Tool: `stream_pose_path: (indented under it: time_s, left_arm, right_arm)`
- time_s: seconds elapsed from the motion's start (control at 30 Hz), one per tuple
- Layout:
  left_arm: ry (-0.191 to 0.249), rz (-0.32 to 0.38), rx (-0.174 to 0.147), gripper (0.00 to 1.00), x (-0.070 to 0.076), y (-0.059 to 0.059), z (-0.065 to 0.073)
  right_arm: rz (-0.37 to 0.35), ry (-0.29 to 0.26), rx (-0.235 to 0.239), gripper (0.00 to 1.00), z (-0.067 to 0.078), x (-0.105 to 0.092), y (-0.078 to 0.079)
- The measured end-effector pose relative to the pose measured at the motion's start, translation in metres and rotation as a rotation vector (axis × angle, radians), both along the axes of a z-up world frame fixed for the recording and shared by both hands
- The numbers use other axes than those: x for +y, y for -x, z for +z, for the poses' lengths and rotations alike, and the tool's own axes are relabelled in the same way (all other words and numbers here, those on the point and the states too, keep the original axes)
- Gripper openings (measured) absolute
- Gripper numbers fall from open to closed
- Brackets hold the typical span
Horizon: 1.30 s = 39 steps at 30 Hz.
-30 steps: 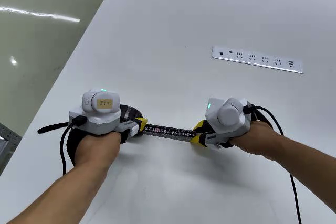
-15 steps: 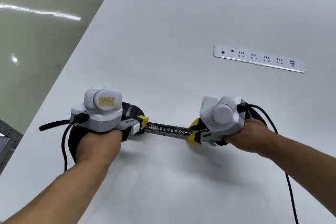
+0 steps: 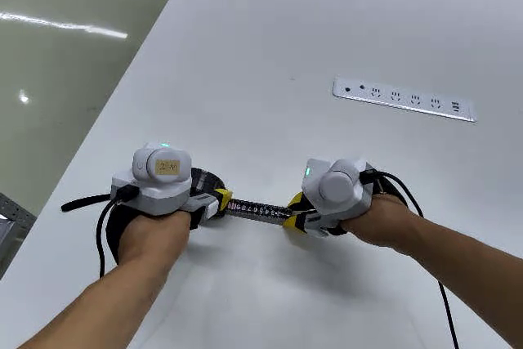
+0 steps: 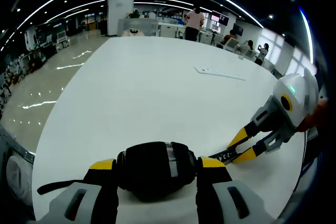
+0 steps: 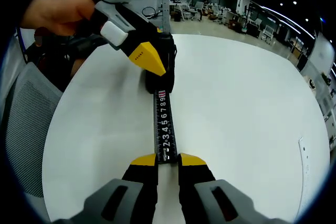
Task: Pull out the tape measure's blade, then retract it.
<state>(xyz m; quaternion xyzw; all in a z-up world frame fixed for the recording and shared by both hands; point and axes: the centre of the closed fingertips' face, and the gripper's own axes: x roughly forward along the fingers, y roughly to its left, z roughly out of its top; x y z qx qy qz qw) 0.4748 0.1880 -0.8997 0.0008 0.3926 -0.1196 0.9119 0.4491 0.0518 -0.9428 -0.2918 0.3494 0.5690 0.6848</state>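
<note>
While your left hand-held gripper (image 3: 209, 202) clamps the round black tape-measure case (image 4: 155, 171), your right hand-held gripper (image 5: 167, 161) pinches the dark numbered blade (image 5: 164, 115), which runs toward that case at twelve o'clock.

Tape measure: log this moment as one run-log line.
left gripper: shut on tape measure case | right gripper: shut on blade end | blade: partly out between grippers | surface: white table
</note>
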Motion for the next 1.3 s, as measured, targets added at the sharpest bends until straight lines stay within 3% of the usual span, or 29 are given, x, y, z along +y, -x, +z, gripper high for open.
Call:
stream_pose_path:
  time_s: [1.3]
  left_arm:
    - [0.000,-0.009,0.001,0.56,0.002,-0.004,-0.003]
  right_arm:
    - [-0.014,-0.030,0.017,0.13,0.000,0.031,-0.003]
